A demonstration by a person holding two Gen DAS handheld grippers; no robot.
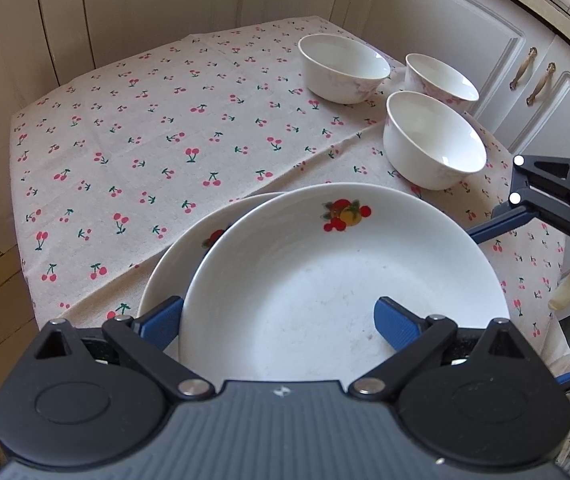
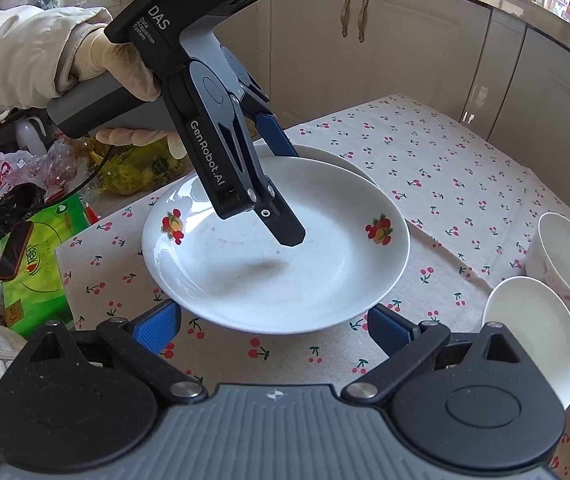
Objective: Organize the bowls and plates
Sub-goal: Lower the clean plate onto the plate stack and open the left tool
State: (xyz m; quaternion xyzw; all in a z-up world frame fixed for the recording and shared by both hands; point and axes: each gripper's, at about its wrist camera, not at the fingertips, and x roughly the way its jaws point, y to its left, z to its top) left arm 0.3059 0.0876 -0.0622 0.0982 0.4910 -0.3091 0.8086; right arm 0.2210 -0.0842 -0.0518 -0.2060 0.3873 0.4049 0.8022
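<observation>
Two white plates with fruit prints lie stacked off-centre on the cherry-print tablecloth (image 1: 145, 140). The upper plate (image 1: 345, 272) overlaps the lower plate (image 1: 181, 248). My left gripper (image 1: 279, 322) is open and straddles the upper plate's rim, one finger inside the dish and the other outside it. The right wrist view shows the same plate (image 2: 325, 264) and the left gripper's fingers (image 2: 285, 228), pads apart from the rim. My right gripper (image 2: 275, 328) is open over the cloth, just short of the plate's near rim. Three white bowls (image 1: 343, 68) (image 1: 441, 80) (image 1: 433, 144) stand behind the plates.
White cabinet doors (image 1: 465, 20) close in behind and beside the small table. In the right wrist view two bowls (image 2: 565, 256) (image 2: 533, 336) sit at the right, a gloved hand (image 2: 117, 60) holds the left gripper, and bags and a green packet (image 2: 37, 272) crowd the left edge.
</observation>
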